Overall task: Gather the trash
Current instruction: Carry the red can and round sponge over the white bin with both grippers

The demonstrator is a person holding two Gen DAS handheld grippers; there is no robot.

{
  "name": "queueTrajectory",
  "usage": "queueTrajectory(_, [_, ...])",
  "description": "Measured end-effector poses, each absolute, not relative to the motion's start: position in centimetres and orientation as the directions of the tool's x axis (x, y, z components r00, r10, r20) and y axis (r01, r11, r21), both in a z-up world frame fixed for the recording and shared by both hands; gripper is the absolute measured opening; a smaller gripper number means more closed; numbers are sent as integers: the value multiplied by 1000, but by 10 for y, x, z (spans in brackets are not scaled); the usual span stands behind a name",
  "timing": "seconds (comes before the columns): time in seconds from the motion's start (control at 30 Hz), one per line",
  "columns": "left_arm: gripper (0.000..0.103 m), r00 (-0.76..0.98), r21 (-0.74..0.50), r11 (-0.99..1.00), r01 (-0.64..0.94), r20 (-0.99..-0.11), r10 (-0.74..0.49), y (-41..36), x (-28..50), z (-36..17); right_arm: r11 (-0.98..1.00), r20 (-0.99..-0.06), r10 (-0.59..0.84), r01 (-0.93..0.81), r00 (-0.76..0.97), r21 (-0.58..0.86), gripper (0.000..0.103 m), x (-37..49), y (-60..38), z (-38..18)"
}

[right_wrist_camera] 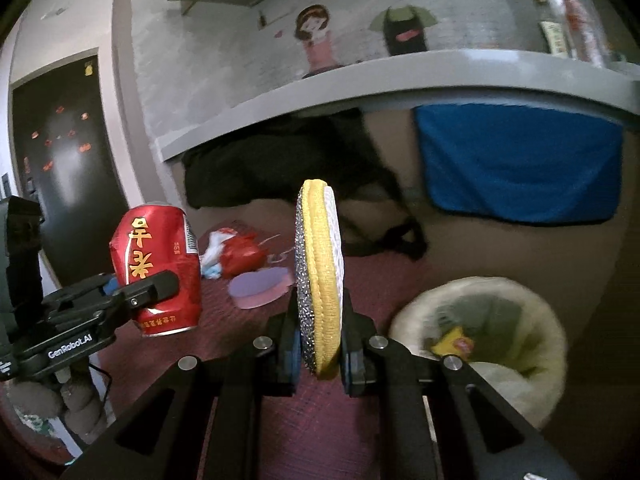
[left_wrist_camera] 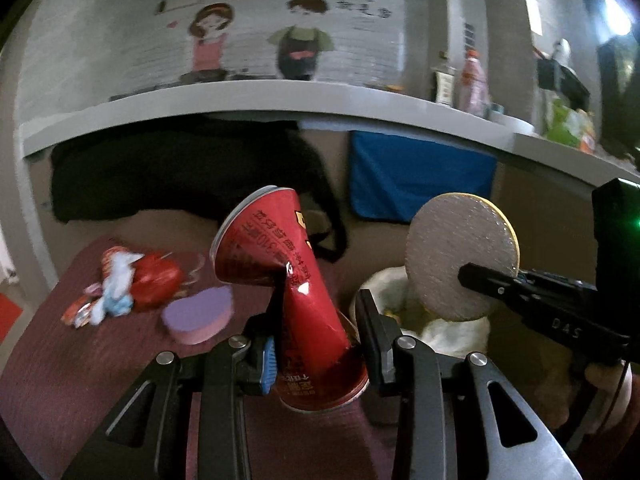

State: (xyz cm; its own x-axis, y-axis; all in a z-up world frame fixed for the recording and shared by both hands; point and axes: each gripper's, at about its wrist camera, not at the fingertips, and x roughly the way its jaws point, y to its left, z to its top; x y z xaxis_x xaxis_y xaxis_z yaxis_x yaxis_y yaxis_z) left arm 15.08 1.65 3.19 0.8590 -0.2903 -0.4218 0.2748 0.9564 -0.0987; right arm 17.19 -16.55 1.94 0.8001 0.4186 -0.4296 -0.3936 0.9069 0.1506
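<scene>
Left tool (left_wrist_camera: pixel 316 344) squeezes a crushed red can (left_wrist_camera: pixel 288 264), right tool (right_wrist_camera: pixel 320 344) is clamped on a round scrubber (right_wrist_camera: pixel 318 272), both up over the tabletop (right_wrist_camera: pixel 328 420) near the bin (right_wrist_camera: pixel 520 380).

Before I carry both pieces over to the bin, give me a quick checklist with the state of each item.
1. Left gripper clamped on the crushed red can: ok.
2. Right gripper shut on the round scouring pad: ok, held on edge.
3. Waste bin open, liner in place, room inside: ok.
4. Bin directly under either piece: not ok; in the right wrist view it sits low and to the right.
5. Table cleared: not ok; crumpled wrappers and a purple heart-shaped sponge remain.
6. How full the bin is: cannot tell.
</scene>
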Motion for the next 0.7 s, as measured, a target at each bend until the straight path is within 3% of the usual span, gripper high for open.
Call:
queueTrajectory(0.57, [35,796,-118,896,428,-420,-436,-79,182,30,961,-392,273,-230,878,153,14,164,-258,23])
queueTrajectory(0.7, [35,766,-123,884,452,-455,-455,-95,208,13,969,-404,243,-202,882,143,14,174,-267,18])
